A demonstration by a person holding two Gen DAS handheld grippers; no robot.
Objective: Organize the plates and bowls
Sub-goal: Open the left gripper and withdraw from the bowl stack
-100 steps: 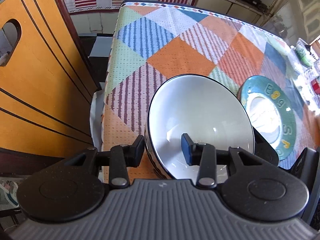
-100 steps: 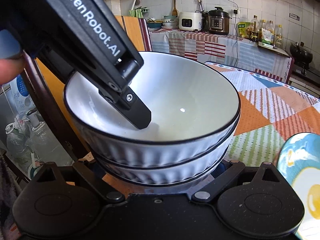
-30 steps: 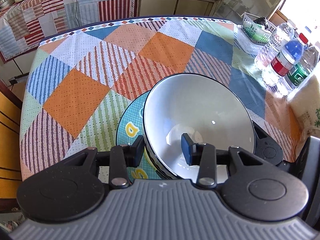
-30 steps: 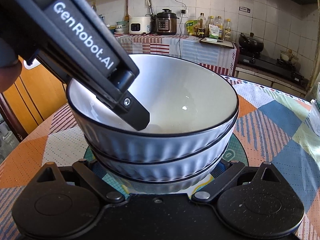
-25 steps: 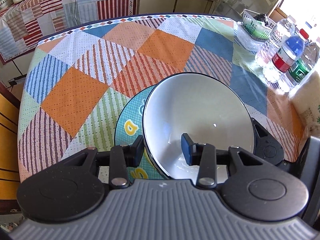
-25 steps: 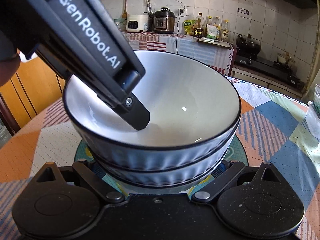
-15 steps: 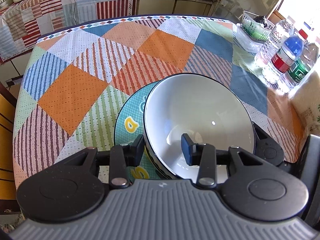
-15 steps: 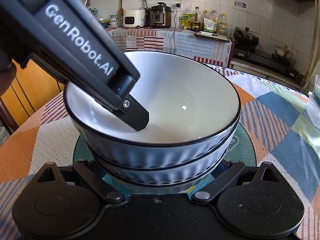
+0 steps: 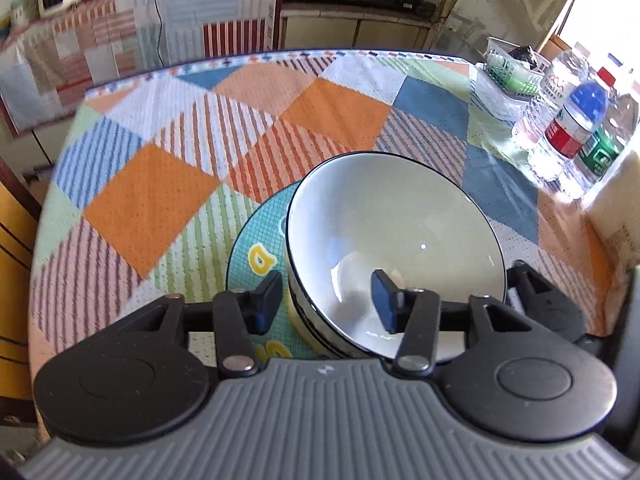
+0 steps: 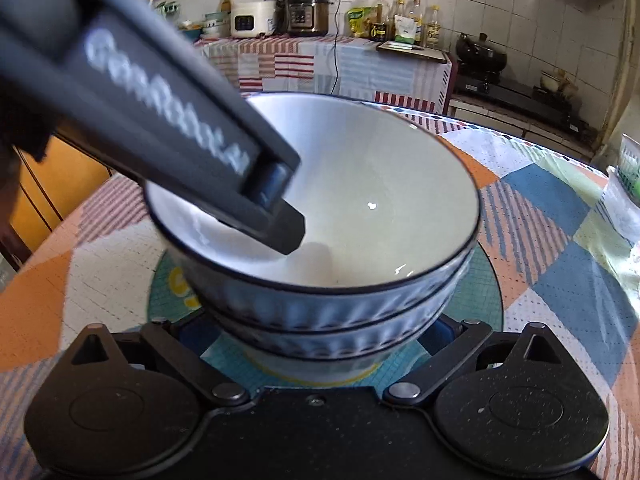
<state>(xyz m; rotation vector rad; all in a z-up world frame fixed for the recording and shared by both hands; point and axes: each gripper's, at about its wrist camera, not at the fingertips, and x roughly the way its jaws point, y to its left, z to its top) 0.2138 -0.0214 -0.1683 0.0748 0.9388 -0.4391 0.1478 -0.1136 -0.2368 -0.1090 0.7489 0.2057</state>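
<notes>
Two nested white bowls (image 10: 320, 240) sat on the teal plate (image 9: 256, 240), which lay on the patchwork tablecloth (image 9: 160, 184). The left gripper (image 9: 324, 300) straddled the near rim of the top bowl, one finger outside and one inside; its jaws had just been opening, and both pads stood off the wall, so the rim was let go. The right gripper (image 10: 320, 332) reached low around the bowls' base, fingertips hidden behind them, so its grip couldn't be told. Water bottles (image 9: 576, 132) stood at the table's far right edge.
</notes>
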